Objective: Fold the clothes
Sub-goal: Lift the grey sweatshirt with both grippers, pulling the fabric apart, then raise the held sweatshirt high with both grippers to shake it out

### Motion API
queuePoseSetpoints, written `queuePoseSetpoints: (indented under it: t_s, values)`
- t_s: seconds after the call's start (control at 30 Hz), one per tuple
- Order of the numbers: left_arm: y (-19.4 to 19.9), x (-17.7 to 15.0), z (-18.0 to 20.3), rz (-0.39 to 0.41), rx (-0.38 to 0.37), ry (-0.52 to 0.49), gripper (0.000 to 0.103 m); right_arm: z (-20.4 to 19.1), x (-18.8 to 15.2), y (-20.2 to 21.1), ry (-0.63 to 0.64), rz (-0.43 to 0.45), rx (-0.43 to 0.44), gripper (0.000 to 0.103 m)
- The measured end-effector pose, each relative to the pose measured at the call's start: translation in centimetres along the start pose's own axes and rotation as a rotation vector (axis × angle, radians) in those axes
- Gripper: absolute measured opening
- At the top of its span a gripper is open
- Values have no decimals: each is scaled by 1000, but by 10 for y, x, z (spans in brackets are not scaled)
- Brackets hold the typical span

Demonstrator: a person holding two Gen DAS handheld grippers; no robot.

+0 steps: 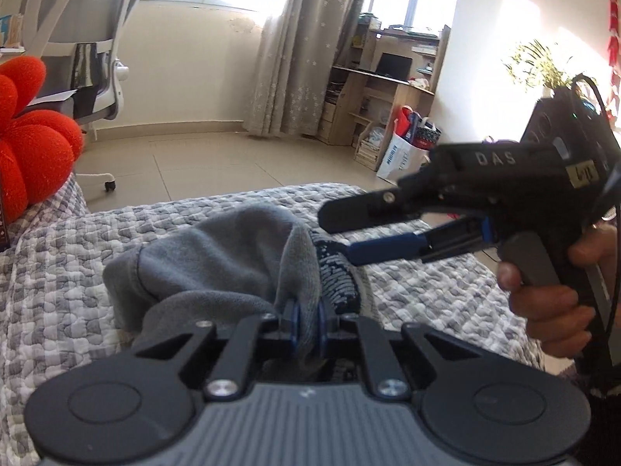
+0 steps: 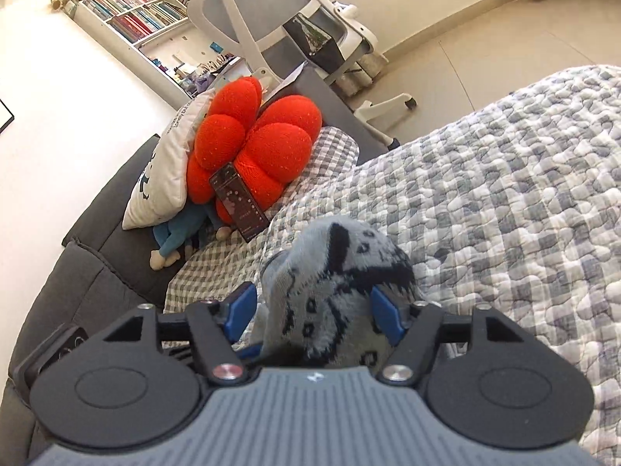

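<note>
Left tongs [image 1: 308, 320] clamped on the grey sock [image 1: 217, 268], lifted over the quilted bed [image 1: 66, 272]. Right tongs [image 2: 313, 312] apart, straddling its patterned end. Only the right wrist view shows the bookshelf [image 2: 132, 11]; the left shows a hand [image 1: 551, 295].

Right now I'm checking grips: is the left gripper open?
No, the left gripper is shut on a fold of the grey sock, with cloth pinched between its blue pads.

Sunlit tiled floor [image 1: 202, 155], curtained window [image 1: 287, 39], white office chair [image 1: 77, 39].
</note>
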State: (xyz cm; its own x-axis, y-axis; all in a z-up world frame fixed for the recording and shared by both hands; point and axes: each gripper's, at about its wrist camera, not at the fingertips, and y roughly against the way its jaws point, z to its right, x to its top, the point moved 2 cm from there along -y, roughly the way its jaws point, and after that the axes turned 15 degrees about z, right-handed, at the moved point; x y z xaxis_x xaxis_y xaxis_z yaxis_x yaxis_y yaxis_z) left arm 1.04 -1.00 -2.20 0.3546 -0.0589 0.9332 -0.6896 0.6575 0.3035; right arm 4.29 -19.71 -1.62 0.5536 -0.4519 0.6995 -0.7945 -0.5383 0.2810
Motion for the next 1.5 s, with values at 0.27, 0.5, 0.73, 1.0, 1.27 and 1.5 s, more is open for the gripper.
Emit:
queuePoseSetpoints:
  t_s: [0.27,0.5,0.73,1.0,1.27,1.5]
  values:
    - [2,-17,30,-117,-191,-114,9,-1,-10,-19,119,-18,-82,71]
    - [3,-21,30,-144,-207,-136,10,4,-20,-39,137,-76,-107,71]
    - [10,-10,20,-91,-153,-87,27,5,-32,-50,188,-105,-132,17]
    - [25,4,4,19,8,-30,55,10,-21,-38,151,-31,-154,10]
    - [13,-2,-51,-17,229,288,61,10,-12,-19,146,45,-168,10]
    - [9,-20,-74,-39,262,549,18,12,-6,-8,138,99,-194,10]
